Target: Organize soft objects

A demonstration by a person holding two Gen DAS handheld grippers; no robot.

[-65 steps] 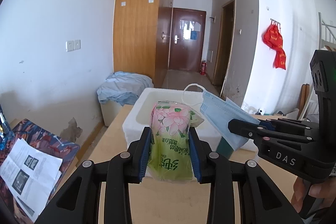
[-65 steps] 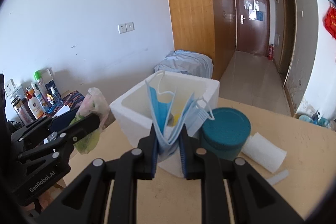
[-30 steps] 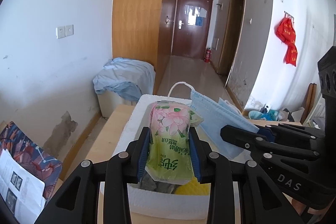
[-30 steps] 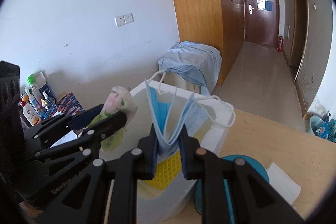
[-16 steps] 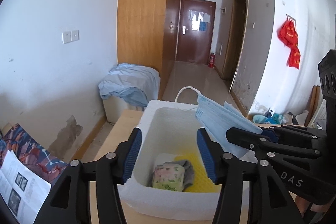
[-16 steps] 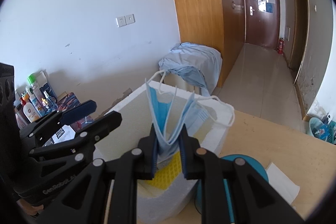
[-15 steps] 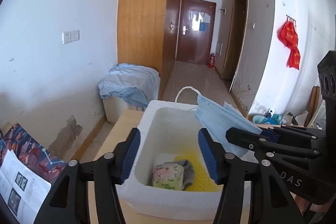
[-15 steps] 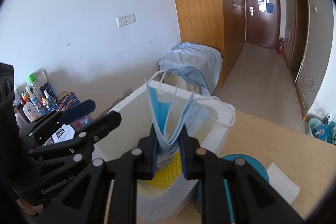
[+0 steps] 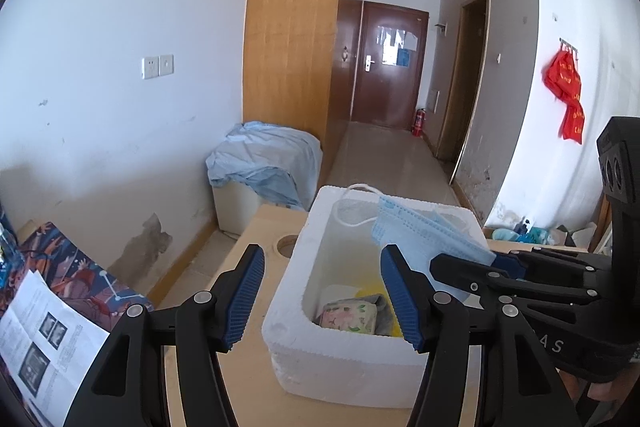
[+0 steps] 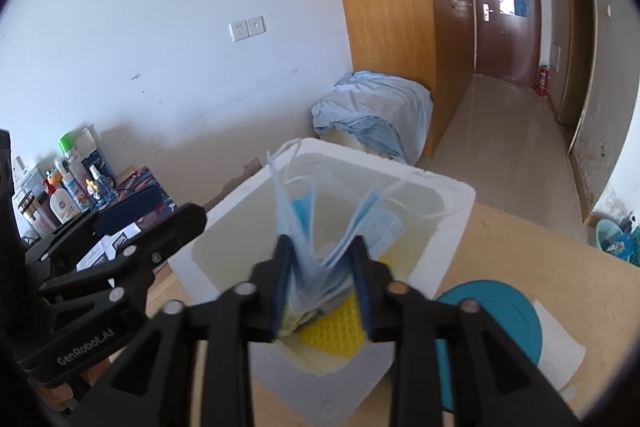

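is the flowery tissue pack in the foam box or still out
In. The tissue pack lies on the bottom of the white foam box, beside something yellow, and the left hand-held gripper is open with nothing between its pads.

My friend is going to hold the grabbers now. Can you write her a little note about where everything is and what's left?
Left gripper: open, empty, in front of the foam box.
Right gripper: opening over the box, blue face masks between its fingers, slipping loose.
Done: the floral tissue pack lies in the box beside a yellow sponge.
Left: let the masks drop in, then pull both grippers back. The teal lid and white paper remain on the table.
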